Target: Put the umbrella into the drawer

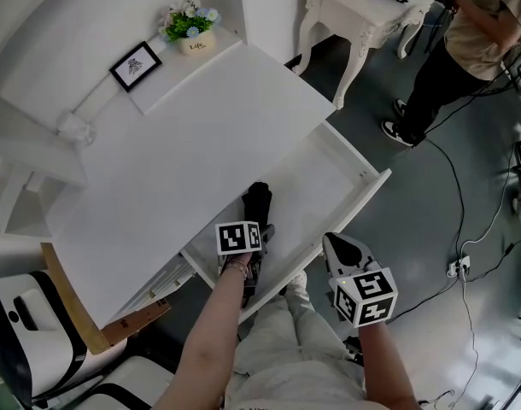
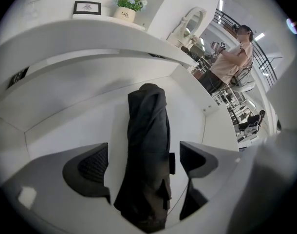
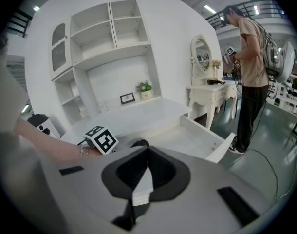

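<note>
Umbrella (image 2: pixel 147 140) lies folded up in the open drawer (image 1: pixel 329 182). The left gripper (image 2: pixel 144 152) has its jaws wide apart, one on each side of it, not squeezing. The right gripper (image 3: pixel 146 155) is pinched together on nothing, off to the side. If the left one lifts away crooked, a jaw may catch the cloth and drag the umbrella back out.

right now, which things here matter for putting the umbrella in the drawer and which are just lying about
Job: umbrella, resting in the open drawer; left gripper, jaws apart around it.
Lying about: picture frame, flower pot, dressing table, floor cables.
</note>
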Demonstrator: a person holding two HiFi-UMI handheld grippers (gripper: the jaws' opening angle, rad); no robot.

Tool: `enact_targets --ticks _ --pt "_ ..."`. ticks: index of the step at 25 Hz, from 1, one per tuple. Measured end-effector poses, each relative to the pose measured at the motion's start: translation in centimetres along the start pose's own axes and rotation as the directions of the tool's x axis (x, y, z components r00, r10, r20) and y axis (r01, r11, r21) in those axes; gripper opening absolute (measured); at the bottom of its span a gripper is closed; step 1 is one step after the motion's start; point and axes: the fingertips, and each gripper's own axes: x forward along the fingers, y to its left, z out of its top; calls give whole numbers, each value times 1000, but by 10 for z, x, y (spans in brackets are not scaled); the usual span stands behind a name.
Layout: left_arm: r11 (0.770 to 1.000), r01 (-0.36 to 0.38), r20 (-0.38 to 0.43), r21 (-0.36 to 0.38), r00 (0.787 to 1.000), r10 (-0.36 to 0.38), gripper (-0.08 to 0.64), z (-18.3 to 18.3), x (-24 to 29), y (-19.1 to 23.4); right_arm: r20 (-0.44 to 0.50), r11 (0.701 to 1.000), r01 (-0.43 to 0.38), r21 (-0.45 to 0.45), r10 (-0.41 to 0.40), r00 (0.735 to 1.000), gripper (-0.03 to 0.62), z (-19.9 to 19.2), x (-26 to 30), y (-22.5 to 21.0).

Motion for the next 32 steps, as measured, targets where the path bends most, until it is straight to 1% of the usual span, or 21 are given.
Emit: enact_targets --ticks 2,8,16,22,26,30,32 --pt "1000 -2 7 5 1000 2 454 1 -4 0 1 1000 -1 -1 1 1000 8 1 0 0" --pt "999 13 13 37 1000 -13 457 9 -19 -10 20 1000 -15 -23 15 1000 8 15 -1 6" --pt "998 29 63 58 997 -32 456 28 -46 -23 80 999 -19 -46 23 997 8 47 -4 8" --pt "996 55 90 69 994 -61 454 36 -65 -36 122 998 -21 -59 28 992 8 67 -9 10" --pt "995 59 126 79 990 -69 454 46 -80 -41 147 997 -27 -73 37 988 8 81 -11 15" --pt "992 51 156 118 985 -70 453 54 -94 -46 172 996 -31 -89 46 984 8 92 -14 21" --pt "990 53 185 130 980 -76 453 59 -103 -50 183 995 -32 -97 50 982 8 97 -17 23"
